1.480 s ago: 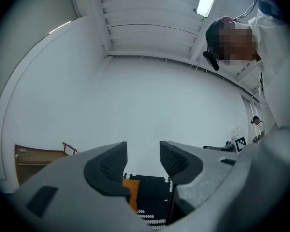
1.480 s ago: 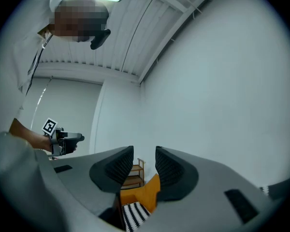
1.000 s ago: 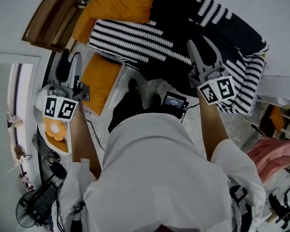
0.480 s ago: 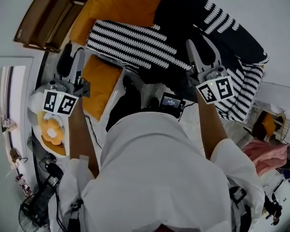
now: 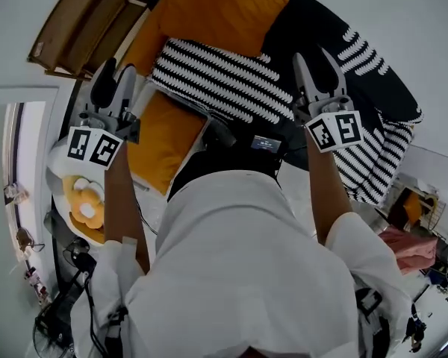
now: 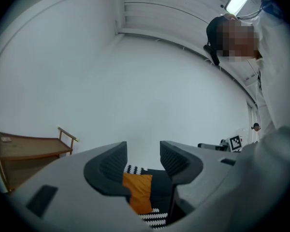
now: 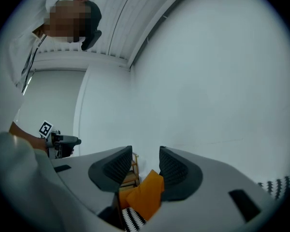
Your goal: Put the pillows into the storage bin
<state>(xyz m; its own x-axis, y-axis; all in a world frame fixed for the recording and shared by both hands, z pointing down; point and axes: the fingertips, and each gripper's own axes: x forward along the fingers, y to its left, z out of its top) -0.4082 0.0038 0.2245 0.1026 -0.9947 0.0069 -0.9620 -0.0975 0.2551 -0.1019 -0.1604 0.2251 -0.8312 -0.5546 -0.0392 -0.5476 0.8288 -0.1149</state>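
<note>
Quick count first: two tools, four pillows and one storage bin. Three of the pillows were orange and one was black-and-white striped.

The striped pillow (image 5: 224, 80) lay along the near edge of the bed (image 5: 373, 73). One orange pillow (image 5: 220, 10) sat behind it, further up the bed. A second orange pillow (image 5: 144, 45) poked out at the bed's left edge, by the wooden shelf (image 5: 78, 21). The third orange pillow (image 5: 158, 142) was already lying inside the storage bin (image 5: 193, 151), which stood on the floor right against the bed's near edge. There was also one flower-shaped cushion (image 5: 86, 207) on the floor to the left of the bin, well away from the bed.

The left tool (image 5: 116, 73) was held over the bin's far left corner, with the striped pillow just to its right. Its jaws stood apart and gripped nothing. The right tool (image 5: 313, 57) was over the bed, just off the striped pillow's right end. Its jaws had just been opening, and there was nothing between them either.

So the striped pillow sat between the two tools, touched by neither. Both tool cameras only caught orange and striped fabric lower down, past the open gap.
</note>
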